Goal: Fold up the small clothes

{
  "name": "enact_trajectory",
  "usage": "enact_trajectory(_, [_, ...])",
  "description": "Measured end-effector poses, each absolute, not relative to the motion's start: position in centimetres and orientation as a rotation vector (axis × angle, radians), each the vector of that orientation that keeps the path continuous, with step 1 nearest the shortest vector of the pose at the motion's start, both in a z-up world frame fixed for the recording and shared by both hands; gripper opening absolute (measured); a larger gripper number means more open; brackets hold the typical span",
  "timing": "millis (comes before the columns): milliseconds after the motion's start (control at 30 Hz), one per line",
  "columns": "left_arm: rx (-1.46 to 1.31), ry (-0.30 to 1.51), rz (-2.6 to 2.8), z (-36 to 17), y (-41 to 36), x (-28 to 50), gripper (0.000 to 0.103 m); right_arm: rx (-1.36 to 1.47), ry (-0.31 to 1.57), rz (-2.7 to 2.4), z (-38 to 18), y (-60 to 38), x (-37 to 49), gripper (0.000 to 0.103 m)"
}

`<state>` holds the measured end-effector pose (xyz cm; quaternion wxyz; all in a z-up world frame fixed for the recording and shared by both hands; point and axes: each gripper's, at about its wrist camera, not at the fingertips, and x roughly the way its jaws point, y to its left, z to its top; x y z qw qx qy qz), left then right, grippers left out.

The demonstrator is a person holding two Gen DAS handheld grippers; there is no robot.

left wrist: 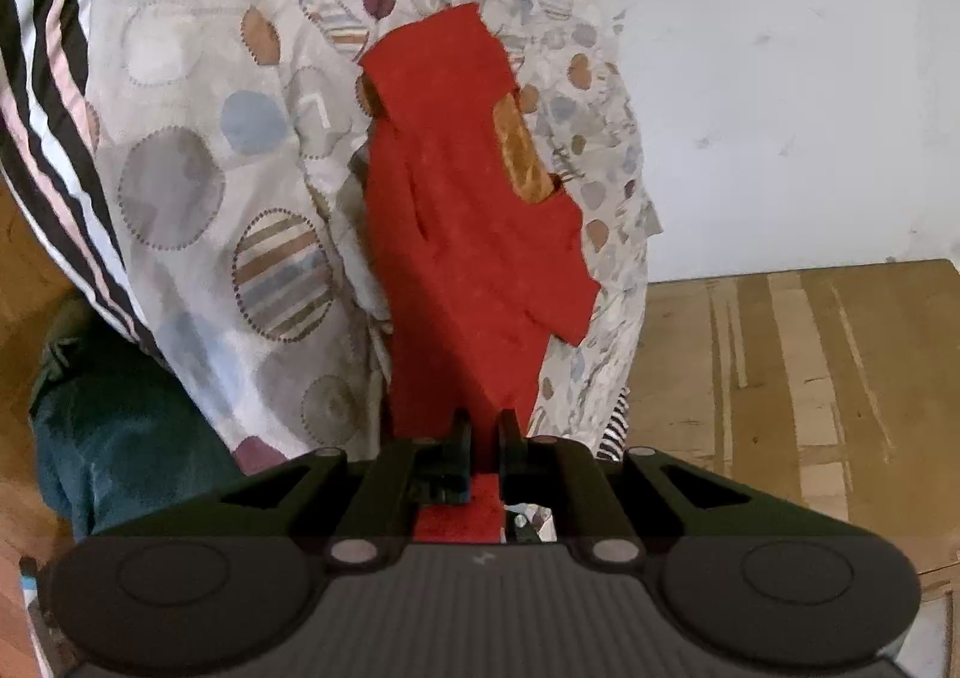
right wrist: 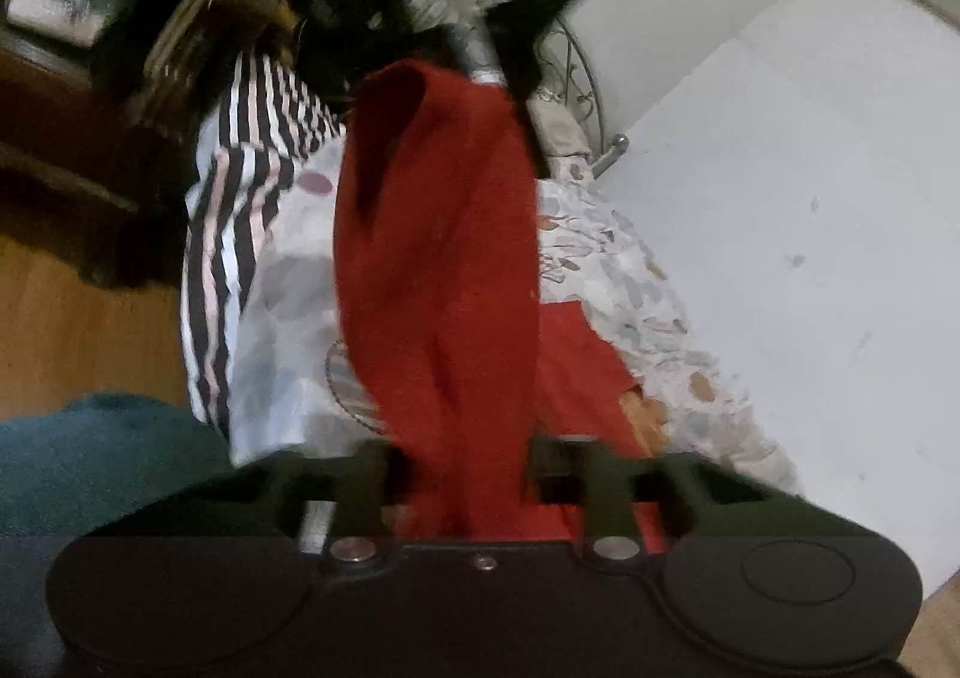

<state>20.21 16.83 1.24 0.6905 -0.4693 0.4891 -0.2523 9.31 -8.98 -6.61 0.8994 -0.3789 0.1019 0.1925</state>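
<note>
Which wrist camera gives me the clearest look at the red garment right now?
The left wrist view: the red garment is sharp, its edges and orange patch visible. The right wrist view shows it blurred, bunched close to the lens.

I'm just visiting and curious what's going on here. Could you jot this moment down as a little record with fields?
Held item: red garment, hanging between both grippers
Left gripper: shut on the red garment
Right gripper: red garment between its fingers, view blurred
Behind: spotted cloth, striped cloth
Lower left: teal cloth
Surroundings: wooden floor, white wall
Fold state: not yet folded
</note>
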Motion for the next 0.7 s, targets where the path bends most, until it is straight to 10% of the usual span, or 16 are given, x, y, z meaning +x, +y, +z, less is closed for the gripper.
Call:
enact_trajectory(133, [-0.988, 0.989, -0.541, 1.4, 18.2, 19.4, 0.011, -0.551, 0.367, 0.523, -3.8, -11.2, 10.8, 0.011])
enact_trajectory(200, [-0.956, 0.9, -0.525, 1.7, 19.4, 18.9, 0.057, -0.436, 0.46, 0.583, -2.5, -12.4, 12.2, 0.011])
enact_trajectory(267, [-0.906, 0.793, -0.492, 2.1, 20.4, 18.2, 0.08, -0.305, 0.547, 0.635, -1.4, -13.8, 14.1, 0.011])
enact_trajectory(700, [0.299, 0.316, -0.489, 1.3, 9.0, 10.4, 0.102, 0.292, 0.908, 0.708, 0.5, -20.2, 22.9, 0.011])
